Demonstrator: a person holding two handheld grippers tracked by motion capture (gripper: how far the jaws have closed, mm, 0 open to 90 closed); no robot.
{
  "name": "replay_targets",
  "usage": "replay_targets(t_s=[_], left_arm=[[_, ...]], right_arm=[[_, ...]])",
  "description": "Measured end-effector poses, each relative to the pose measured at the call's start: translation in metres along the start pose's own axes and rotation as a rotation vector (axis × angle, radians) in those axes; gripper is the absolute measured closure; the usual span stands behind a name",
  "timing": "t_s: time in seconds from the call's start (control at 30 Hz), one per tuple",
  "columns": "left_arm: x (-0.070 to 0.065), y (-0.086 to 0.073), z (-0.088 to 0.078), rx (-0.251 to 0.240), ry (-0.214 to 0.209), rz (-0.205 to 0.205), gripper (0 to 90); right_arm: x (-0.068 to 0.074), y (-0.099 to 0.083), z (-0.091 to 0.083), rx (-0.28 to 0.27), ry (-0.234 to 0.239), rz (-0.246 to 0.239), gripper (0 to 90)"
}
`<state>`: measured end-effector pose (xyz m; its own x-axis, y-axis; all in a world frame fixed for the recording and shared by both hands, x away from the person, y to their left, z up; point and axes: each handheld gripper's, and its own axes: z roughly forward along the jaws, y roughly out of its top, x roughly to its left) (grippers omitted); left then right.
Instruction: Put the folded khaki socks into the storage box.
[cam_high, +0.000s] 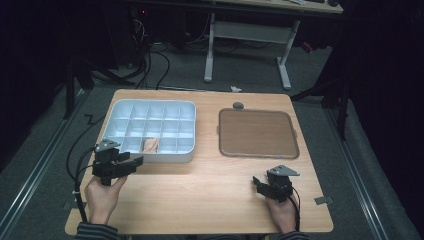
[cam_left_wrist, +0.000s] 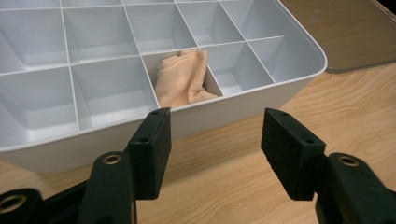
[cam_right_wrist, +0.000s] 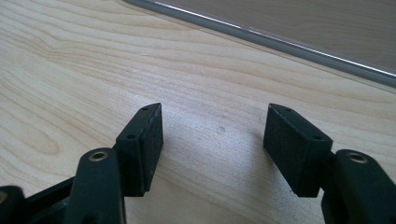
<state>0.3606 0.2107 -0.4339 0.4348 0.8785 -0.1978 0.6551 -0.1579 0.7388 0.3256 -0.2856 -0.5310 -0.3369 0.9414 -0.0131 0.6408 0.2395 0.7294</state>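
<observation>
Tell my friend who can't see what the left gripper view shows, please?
A folded peach cloth sits in one front-row compartment of a white divided tray. Just in front of that tray, the left gripper has its two black jaws open above the wooden table, holding nothing. A brown lid lies at the upper right.

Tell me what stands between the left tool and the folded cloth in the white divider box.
The left tool hangs open over bare table, outside the white divider box. The box's near wall stands between it and the peach cloth, which sits in a front-row compartment just behind that wall. Nothing covers the compartment from above, so a reach over the rim looks clear.
</observation>
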Motion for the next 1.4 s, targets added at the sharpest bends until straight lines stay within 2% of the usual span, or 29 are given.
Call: replay_targets(t_s=[0.93, 1.17, 1.4], left_arm=[[-0.009, -0.02, 0.003, -0.004, -0.044, -0.014, 41.8], [-0.014, -0.024, 0.006, -0.014, -0.073, -0.021, 41.7], [-0.018, -0.027, 0.011, 0.0, -0.091, -0.018, 41.7]], right_arm=[[0.0, 0.0, 0.0, 0.0, -0.001, -0.003, 37.5], [0.0, 0.0, 0.0, 0.0, -0.001, -0.003, 37.5], [0.0, 0.0, 0.0, 0.0, 0.0, -0.002, 37.5]])
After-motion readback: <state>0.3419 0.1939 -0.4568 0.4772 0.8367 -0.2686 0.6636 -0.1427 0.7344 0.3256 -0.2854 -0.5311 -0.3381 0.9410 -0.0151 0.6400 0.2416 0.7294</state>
